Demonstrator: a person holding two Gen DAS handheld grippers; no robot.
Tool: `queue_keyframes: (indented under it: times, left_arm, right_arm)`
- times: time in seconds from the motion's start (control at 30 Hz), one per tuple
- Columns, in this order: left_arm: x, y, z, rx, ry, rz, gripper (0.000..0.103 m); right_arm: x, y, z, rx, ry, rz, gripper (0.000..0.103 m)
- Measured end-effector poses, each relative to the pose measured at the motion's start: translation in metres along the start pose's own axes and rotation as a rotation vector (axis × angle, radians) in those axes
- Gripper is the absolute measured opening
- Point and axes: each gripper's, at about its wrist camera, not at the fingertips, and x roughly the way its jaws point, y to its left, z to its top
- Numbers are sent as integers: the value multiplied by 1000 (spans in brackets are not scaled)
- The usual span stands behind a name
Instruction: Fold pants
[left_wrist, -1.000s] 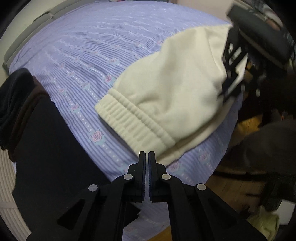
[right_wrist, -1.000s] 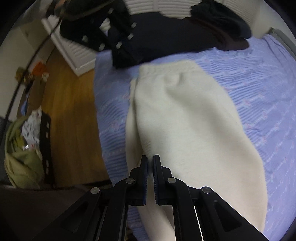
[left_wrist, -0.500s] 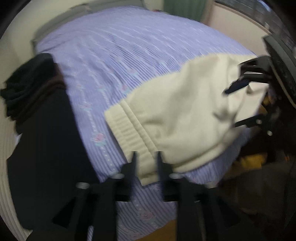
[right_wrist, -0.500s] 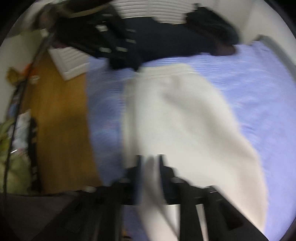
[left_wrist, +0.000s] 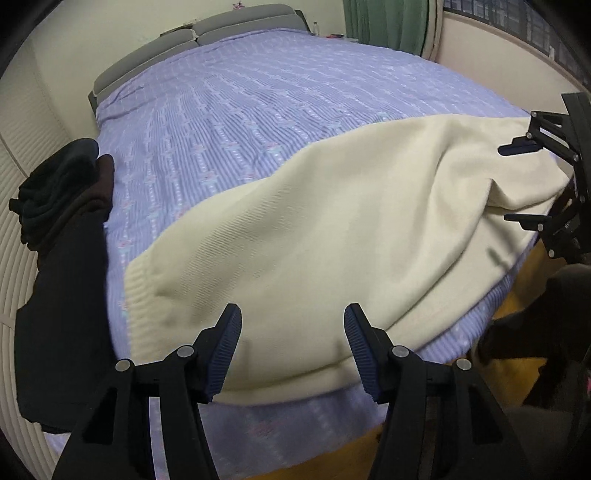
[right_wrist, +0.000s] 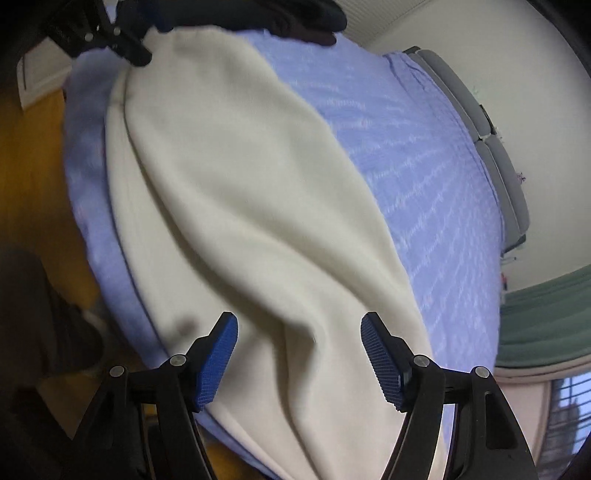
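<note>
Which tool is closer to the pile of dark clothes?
Left. The left tool hovers at the pants' ribbed end beside the dark clothes; the right tool is at the far end.

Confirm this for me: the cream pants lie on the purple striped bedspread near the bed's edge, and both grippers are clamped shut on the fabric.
Wrong on the grip. The cream pants do lie on the purple striped bedspread near the bed's edge, but the left gripper and right gripper both have their jaws apart, just opened, pressing on nothing. Each wrist view shows its own blue pads spread over the fabric.
</note>
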Motion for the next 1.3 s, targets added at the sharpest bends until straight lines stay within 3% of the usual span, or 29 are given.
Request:
queue_keyframes:
  times: [0.17, 0.23, 0.37, 0.43, 0.53, 0.8, 1.13, 1.27, 1.3]
  left_arm:
    - [19, -3, 3, -57, 14, 64, 57]
    - [23, -4, 5, -70, 19, 72, 57]
    - [25, -11, 14, -71, 18, 69, 57]
    - [26, -15, 18, -73, 19, 68, 57]
    - [27, -17, 21, -84, 25, 72, 57]
    - [26, -9, 20, -114, 41, 101, 57]
    - [34, -7, 4, -162, 74, 121, 57]
    - [28, 0, 3, -195, 64, 133, 57]
    - [25, 3, 4, -204, 60, 139, 57]
  right_arm:
    - [29, -1, -18, -3, 57, -1, 65]
    - [46, -6, -26, 16, 96, 12, 47]
    - [66, -15, -32, 68, 126, 23, 39]
    - [66, -16, -34, 88, 129, 62, 17]
    - [54, -26, -38, 123, 111, 97, 9]
    - [15, -32, -58, 93, 78, 129, 8]
    - [53, -1, -71, -15, 161, 249, 9]
    - [54, -16, -66, 12, 149, 240, 10]
    - [52, -23, -64, 21, 145, 218, 17]
